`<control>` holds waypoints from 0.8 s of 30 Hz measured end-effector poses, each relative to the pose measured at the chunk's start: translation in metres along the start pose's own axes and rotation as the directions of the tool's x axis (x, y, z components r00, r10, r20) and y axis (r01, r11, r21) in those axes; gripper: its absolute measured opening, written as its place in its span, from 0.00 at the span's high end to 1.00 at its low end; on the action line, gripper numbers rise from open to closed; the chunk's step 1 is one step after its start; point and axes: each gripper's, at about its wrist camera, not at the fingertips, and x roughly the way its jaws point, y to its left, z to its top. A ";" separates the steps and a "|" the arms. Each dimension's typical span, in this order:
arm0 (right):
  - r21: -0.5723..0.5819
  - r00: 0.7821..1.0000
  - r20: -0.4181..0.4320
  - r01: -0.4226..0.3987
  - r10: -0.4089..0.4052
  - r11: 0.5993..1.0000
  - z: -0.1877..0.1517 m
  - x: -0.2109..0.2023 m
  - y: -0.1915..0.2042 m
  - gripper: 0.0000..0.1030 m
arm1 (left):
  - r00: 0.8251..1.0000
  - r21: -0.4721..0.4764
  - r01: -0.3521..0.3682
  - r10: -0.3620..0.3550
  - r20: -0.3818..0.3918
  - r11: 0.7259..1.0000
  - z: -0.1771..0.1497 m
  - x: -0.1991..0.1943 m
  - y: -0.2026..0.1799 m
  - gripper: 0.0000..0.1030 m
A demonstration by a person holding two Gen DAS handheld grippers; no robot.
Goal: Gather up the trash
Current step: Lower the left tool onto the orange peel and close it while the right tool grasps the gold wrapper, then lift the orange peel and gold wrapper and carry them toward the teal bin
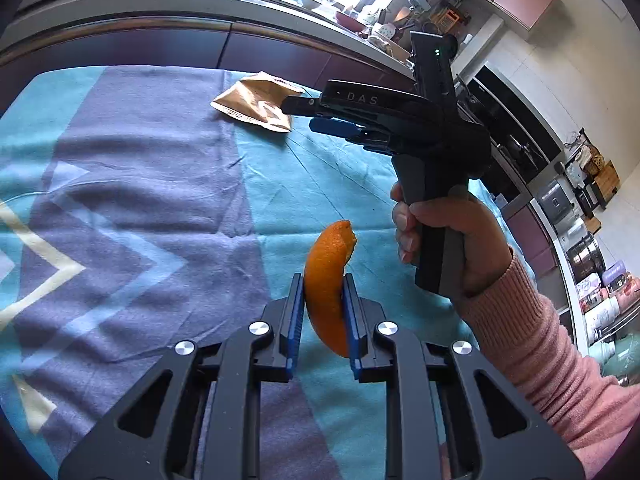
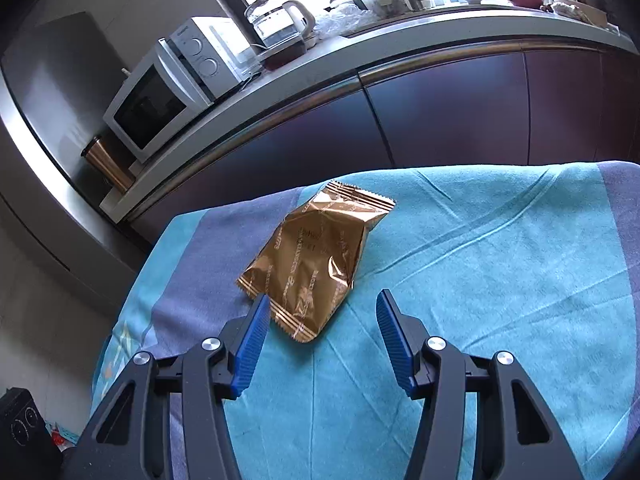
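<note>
Orange peel (image 1: 329,286) is held clamped between the jaws of the left gripper (image 1: 323,280), lifted above the cloth-covered counter (image 1: 140,200). Jaws of the right gripper (image 2: 322,300) are spread apart, just short of the gold wrapper (image 2: 316,260) lying flat on the cloth. Step in hand, as judged: wrapper pickup. Next move calls for advancing, straddling the near edge, then closing.

The left tongs (image 1: 322,300) are clamped on a curved orange peel (image 1: 329,280), blue pads pressing its two sides. The right tongs (image 2: 322,322) stand wide apart, held by the right hand (image 1: 448,240), pink sleeve at the wrist.
</note>
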 end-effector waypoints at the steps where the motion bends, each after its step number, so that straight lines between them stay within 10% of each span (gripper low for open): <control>1: 0.007 1.000 -0.001 0.004 -0.004 1.000 0.003 0.003 -0.001 0.48 | 1.000 -0.008 -0.003 0.003 0.008 1.000 -0.001 -0.006 0.005 0.81; 11: 0.043 1.000 0.003 -0.011 0.011 0.999 0.023 0.025 -0.004 0.50 | 0.995 -0.057 -0.068 0.072 0.075 0.996 -0.010 -0.046 0.029 0.81; 16: 0.031 1.000 -0.016 -0.013 0.013 0.999 0.020 0.032 0.001 0.84 | 0.991 -0.084 -0.086 0.093 0.094 0.993 -0.014 -0.062 0.040 0.81; 24: 0.003 0.999 -0.004 -0.039 0.039 0.999 0.008 0.020 0.012 0.92 | 0.985 -0.105 -0.102 0.115 0.125 0.989 -0.020 -0.080 0.047 0.81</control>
